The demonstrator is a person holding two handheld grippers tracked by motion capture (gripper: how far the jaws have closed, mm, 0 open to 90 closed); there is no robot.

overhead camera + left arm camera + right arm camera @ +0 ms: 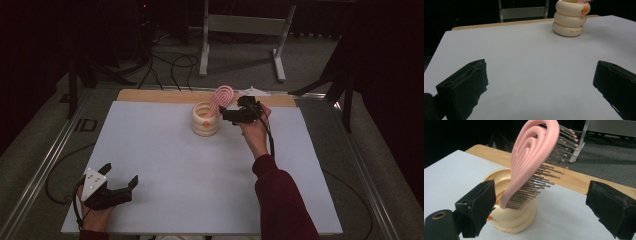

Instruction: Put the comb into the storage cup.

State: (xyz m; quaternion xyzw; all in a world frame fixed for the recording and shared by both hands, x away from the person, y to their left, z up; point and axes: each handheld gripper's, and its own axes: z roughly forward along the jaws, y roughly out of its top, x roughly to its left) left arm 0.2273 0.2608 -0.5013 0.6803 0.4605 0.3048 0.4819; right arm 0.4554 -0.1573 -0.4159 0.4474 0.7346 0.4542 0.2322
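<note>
Clutter was minimal around the cream holder, a glossy stack of three rounded rings sitting upper centre of the high view on the pale grey mat. Pink hairbrush, smooth looped plastic with thin ball-tipped bristles, stood handle-down in it, leaning. Right gripper sat just beside it, jaws spread wide on either side of the brush and gripping nothing. Left gripper rested lower left, equally wide open and empty, well apart. Wooden table edge showed behind.
</note>
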